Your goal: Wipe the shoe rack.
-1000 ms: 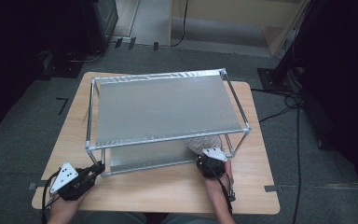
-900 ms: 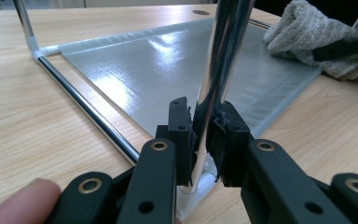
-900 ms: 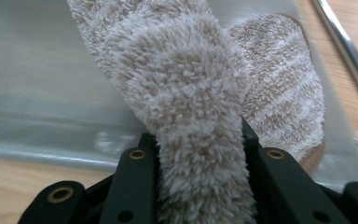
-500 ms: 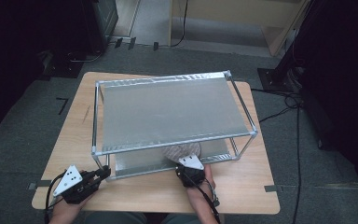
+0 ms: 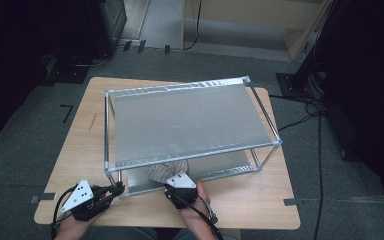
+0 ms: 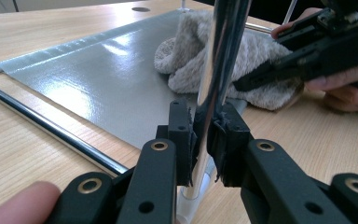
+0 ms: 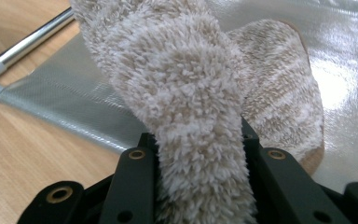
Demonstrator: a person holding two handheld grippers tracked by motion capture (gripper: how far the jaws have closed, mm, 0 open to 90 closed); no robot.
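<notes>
Wiping lower shelf (image 5: 230, 167) of a two-tier rack (image 5: 190, 122) with a cloth (image 7: 200, 93). Cloth fluffy, beige, soft and light; bunches and folds, no stiffness, nothing to break. Lies on the shiny grey lower sheet at the front edge, just under the top tier's front rail, part draped toward the table (image 5: 260, 200).

Right gripper (image 5: 172, 181) clamped on a thick fold of cloth, pile bulging up between the jaws in the right gripper view. Good hold: deep pinch on a doubled fold, not a thin edge, else likely to slip out under drag. Sheet looks slick, so cloth should slide easily; loose tail may catch on the rail or post.

Left gripper (image 6: 200, 135) closed on the rack's front-left upright post (image 6: 221, 56), steadying the frame. Post thin, chromed, hard, probably slippery; rack looks light, likely to skid on the table if let go.
</notes>
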